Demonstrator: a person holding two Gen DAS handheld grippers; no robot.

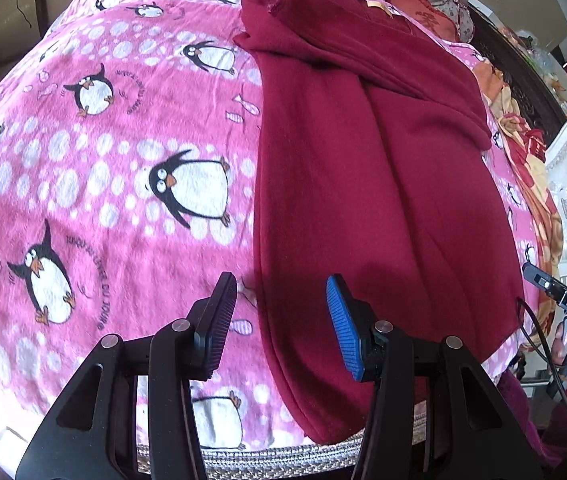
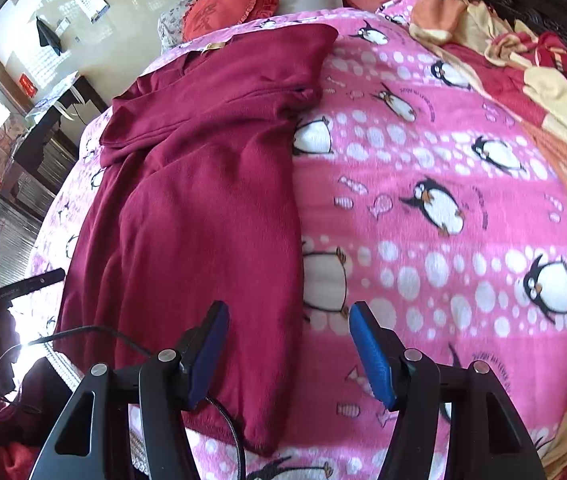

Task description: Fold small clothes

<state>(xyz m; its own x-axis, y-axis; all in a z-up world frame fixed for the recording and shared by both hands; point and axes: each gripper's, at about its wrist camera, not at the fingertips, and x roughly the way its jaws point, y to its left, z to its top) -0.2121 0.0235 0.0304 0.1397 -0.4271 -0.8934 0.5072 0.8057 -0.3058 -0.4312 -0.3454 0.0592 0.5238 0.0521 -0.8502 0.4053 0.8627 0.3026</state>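
A dark red fleece garment point(image 1: 363, 184) lies lengthwise on the pink penguin blanket point(image 1: 103, 160), its sides folded inward and a sleeve laid across the top. My left gripper point(image 1: 281, 300) is open and empty, hovering over the garment's left edge near its hem. In the right wrist view the garment point(image 2: 203, 208) lies left of centre on the blanket point(image 2: 443, 240). My right gripper point(image 2: 287, 328) is open and empty, above the garment's right edge near the hem. The other gripper shows at the right edge of the left wrist view point(image 1: 563, 304).
Red and floral pillows point(image 2: 227, 8) lie at the bed's head. A red and yellow quilt point(image 2: 543, 92) is bunched along the far side. A woven mat edge point(image 1: 283, 456) shows under the blanket's near edge. A dark desk point(image 2: 51, 128) stands by the wall.
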